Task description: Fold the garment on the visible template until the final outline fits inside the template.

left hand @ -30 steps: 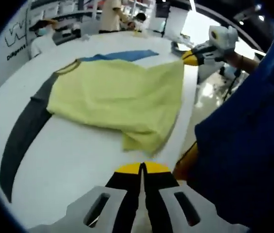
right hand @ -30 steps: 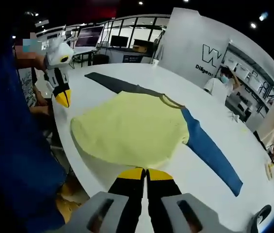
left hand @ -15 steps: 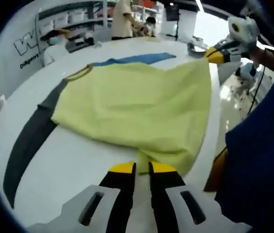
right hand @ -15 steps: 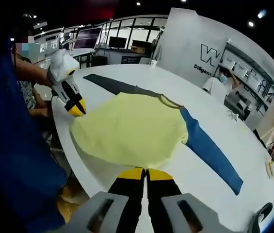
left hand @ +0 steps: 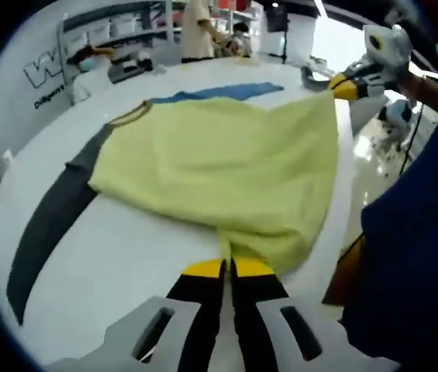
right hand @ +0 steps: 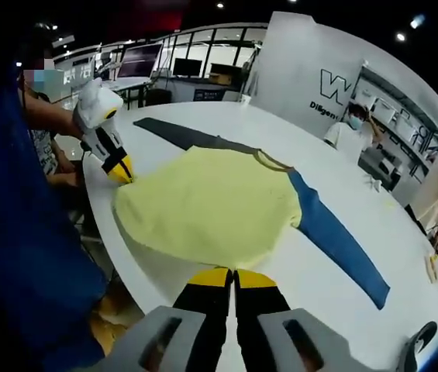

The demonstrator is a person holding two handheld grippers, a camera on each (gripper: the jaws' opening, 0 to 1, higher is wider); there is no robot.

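Observation:
A yellow shirt (left hand: 219,163) lies flat on the white round table (left hand: 118,256), with a blue sleeve (left hand: 219,93) on its far side and a dark grey sleeve (left hand: 48,225) on its near side. My left gripper (left hand: 229,267) is shut on one corner of the hem at the table's edge. In the right gripper view the shirt (right hand: 211,205) spreads ahead with its blue sleeve (right hand: 335,240) and grey sleeve (right hand: 180,136) stretched out. My right gripper (right hand: 232,277) is shut on the other hem corner. The left gripper (right hand: 119,167) also appears at the far corner.
The person holding the grippers, in blue clothes (left hand: 412,256), stands against the table edge. Other people work at benches behind the table (right hand: 350,128). A white wall panel with lettering (right hand: 323,89) stands beyond. The far half of the table (right hand: 374,194) is bare.
My left gripper came forward to the hem corner, opened half a second ago, and is now shut on the fabric. The right gripper has kept its hold.

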